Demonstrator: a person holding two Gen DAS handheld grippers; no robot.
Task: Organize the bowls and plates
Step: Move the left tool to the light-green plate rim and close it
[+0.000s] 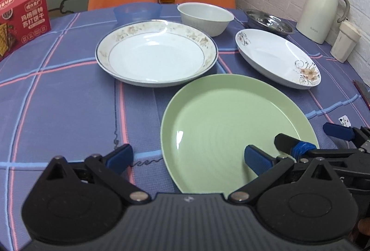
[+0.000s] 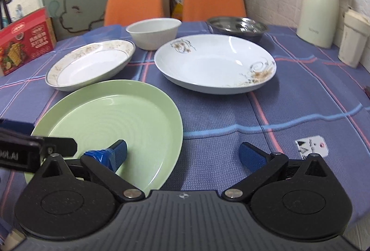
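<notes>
Two open grippers hover over a green plate (image 1: 222, 126) on a checked tablecloth (image 1: 64, 112).

Left gripper (image 1: 188, 158) and right gripper (image 2: 182, 153) both have jaws spread and hold nothing. The plate lies nearest, between them, right of the left gripper and left of the right. Farther off sit a rimmed plate (image 1: 156, 52), a floral plate (image 2: 215, 63), a white bowl (image 2: 153, 33), a blue bowl (image 1: 137, 11) and a steel dish (image 2: 238, 25).

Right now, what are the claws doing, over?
Both claws open: left claw, right claw, low by the green plate. Holding nothing. Plates and bowls unstacked. White bowl behind the gold-rim plate. Nothing in the way.
</notes>
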